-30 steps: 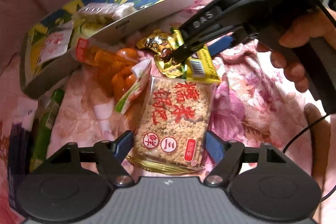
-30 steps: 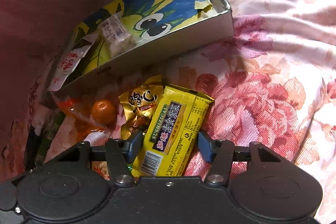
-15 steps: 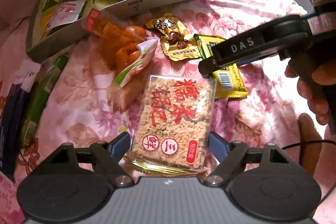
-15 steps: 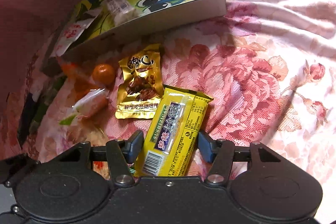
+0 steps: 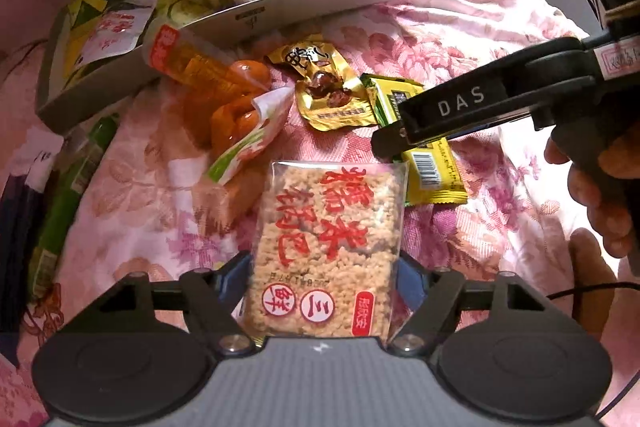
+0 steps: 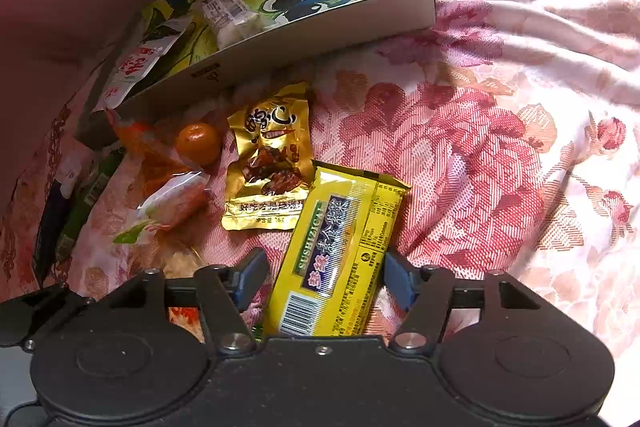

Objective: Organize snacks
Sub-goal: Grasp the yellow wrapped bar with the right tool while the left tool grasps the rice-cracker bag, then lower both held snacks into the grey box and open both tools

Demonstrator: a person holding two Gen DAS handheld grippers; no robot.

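1. Tray, shallow grey cardboard with a blue-and-yellow cartoon lining (image 5: 256,21), sits far left on the pink floral bedspread (image 6: 500,147); I judge it the destination, some packets already inside.
2. My left gripper (image 5: 324,267) clamps the clear rice-cracker packet with red characters (image 5: 328,239), ready to carry.
3. My right gripper (image 6: 320,275) straddles the yellow foil snack bar (image 6: 340,251); only its own view shows a gap at one finger, so I cannot tell if it grips.
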